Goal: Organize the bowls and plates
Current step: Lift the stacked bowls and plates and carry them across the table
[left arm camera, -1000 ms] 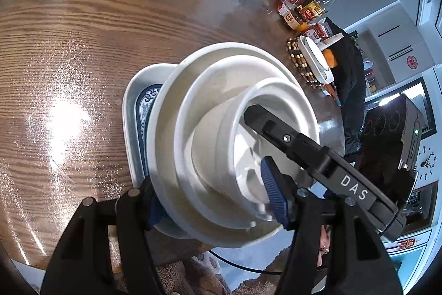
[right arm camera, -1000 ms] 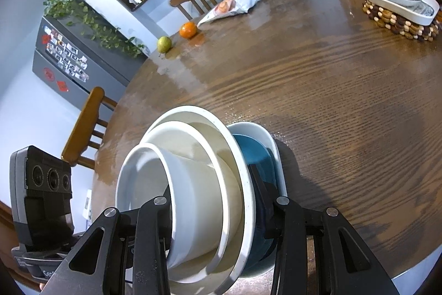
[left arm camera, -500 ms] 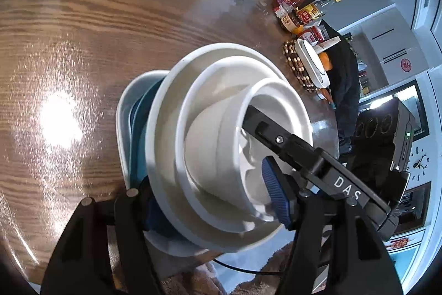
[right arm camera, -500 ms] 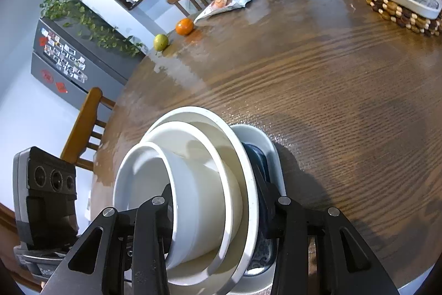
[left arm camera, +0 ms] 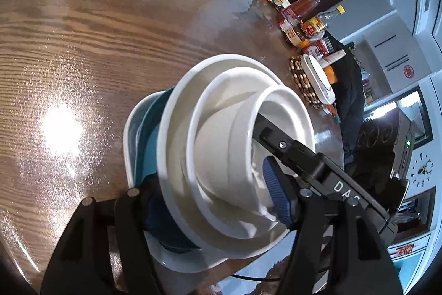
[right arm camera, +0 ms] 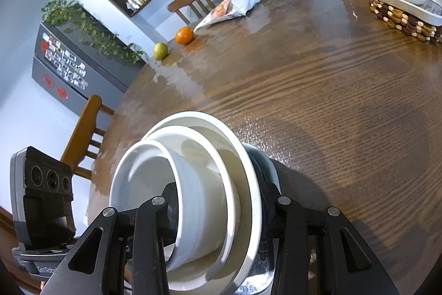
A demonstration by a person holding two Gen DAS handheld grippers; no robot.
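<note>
Big round wooden bench [right arm camera: 331, 107] carries everything. Near its edge there's a tilted stack: a blue-patterned plate [left arm camera: 135, 134] at the back, then three white bowls [left arm camera: 229, 145] nested into each other, smallest in front. Left hand-held gripper [left arm camera: 210, 198] straddles the stack, one pad behind the plate, the other inside the smallest bowl; can't tell if it's pressing. Right hand-held gripper [right arm camera: 221, 214] is clamped across the stack from the other side. Far off, an orange [right arm camera: 184, 35] sits beside a snack bag [right arm camera: 232, 7].
</note>
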